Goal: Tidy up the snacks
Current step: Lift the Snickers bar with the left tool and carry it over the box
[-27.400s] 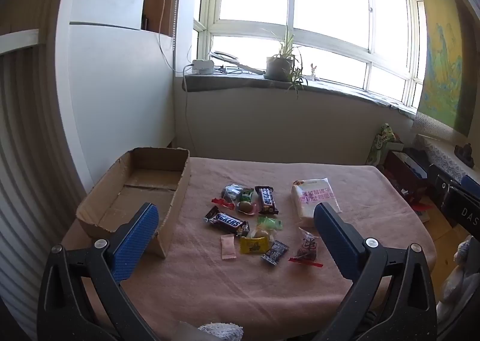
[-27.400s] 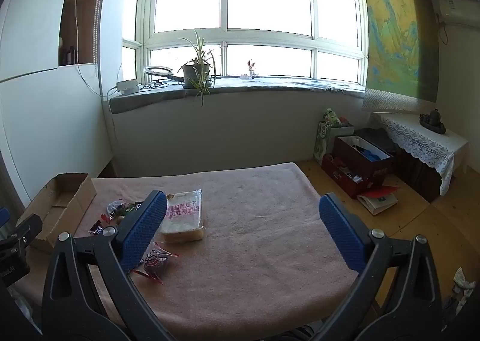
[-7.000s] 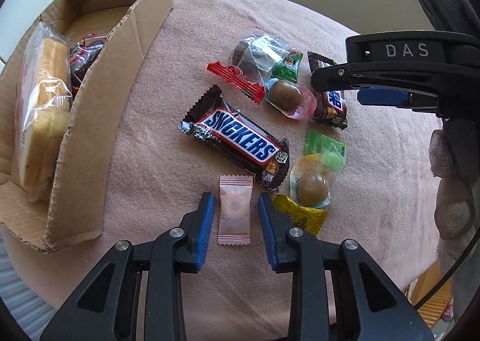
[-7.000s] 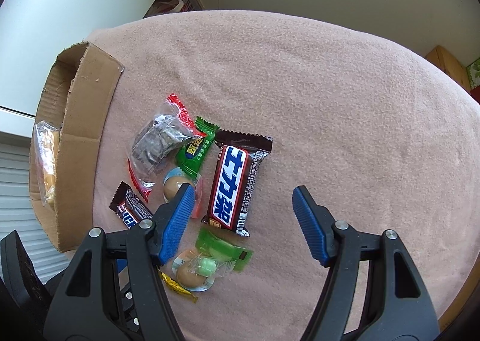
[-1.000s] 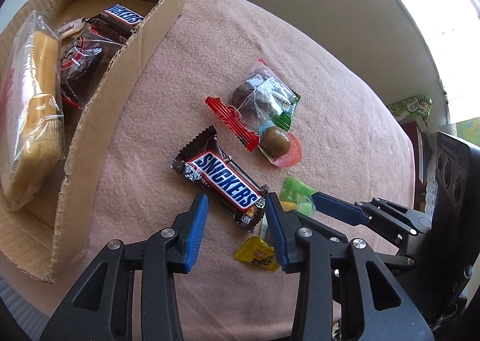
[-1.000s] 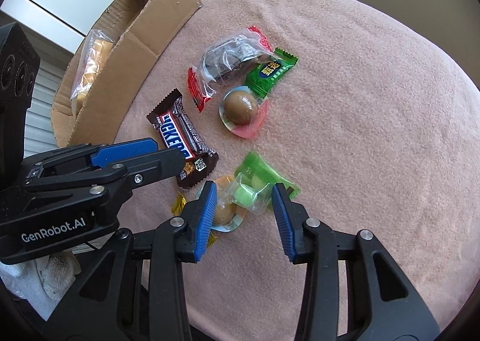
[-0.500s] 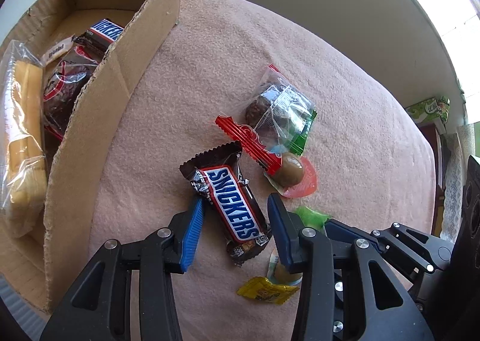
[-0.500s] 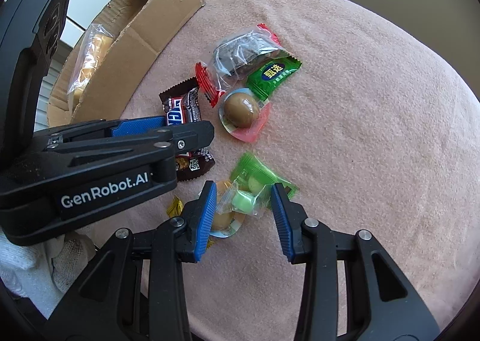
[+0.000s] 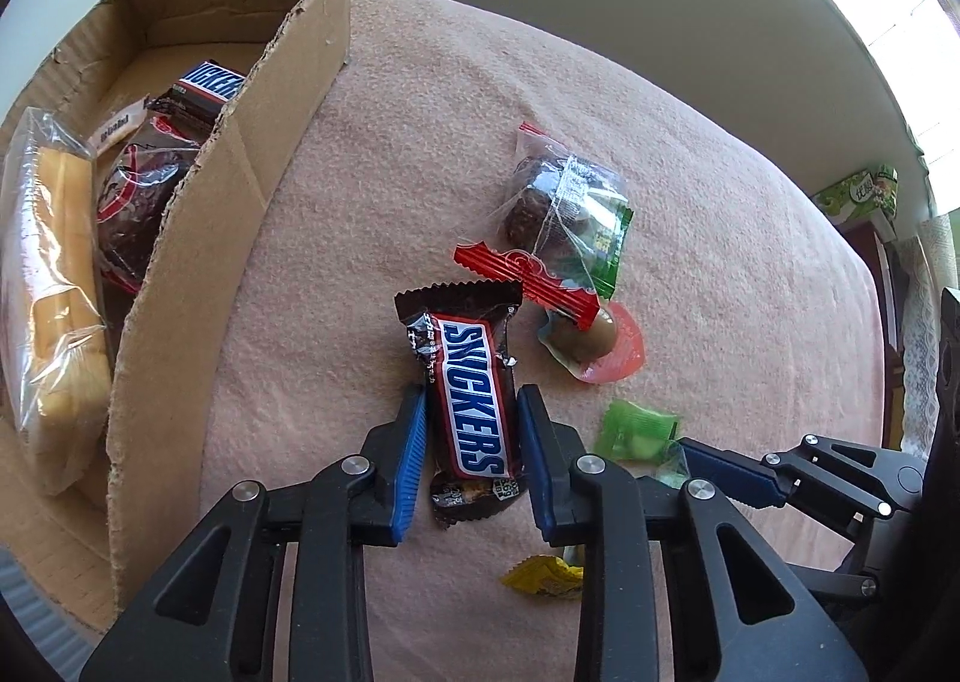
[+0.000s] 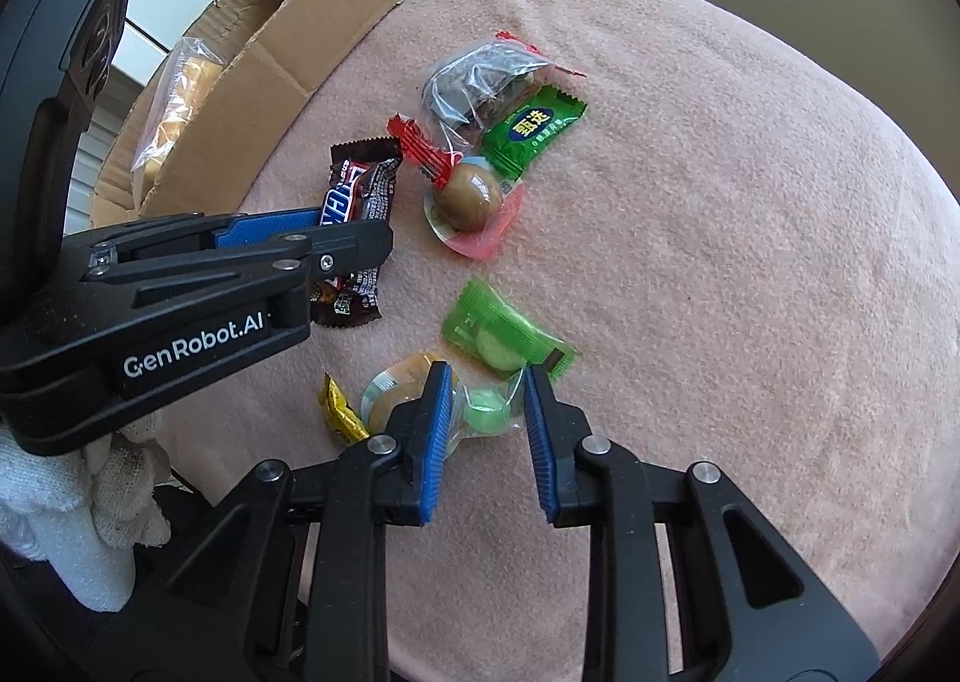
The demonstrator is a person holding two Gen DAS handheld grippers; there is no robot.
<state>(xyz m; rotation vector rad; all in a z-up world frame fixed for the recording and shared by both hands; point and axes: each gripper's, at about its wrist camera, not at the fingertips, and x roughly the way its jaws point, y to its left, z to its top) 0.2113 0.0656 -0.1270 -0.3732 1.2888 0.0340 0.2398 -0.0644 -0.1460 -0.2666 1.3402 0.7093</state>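
My left gripper [image 9: 471,409] straddles a Snickers bar [image 9: 471,406] lying on the pink cloth; the blue pads [image 9: 411,442] sit close to its sides, jaws narrowly open. The bar also shows in the right wrist view [image 10: 360,190]. My right gripper [image 10: 486,400] is open around a clear-wrapped green candy [image 10: 486,406], beside a green packet [image 10: 501,337]. The cardboard box [image 9: 234,142] at left holds a bread pack [image 9: 48,238], a dark cake pack [image 9: 138,184] and another Snickers [image 9: 210,82].
On the cloth lie a clear pack with red edge [image 9: 552,214], a green sachet [image 10: 531,133], a brown ball in a pink cup [image 9: 591,334], a yellow candy [image 9: 543,577] and an orange-lidded cup [image 10: 390,388]. The cloth's far edge drops off at right.
My left gripper has moved forward over the Snickers bar, which has turned lengthwise between the pads. My right gripper has closed in around the green candy.
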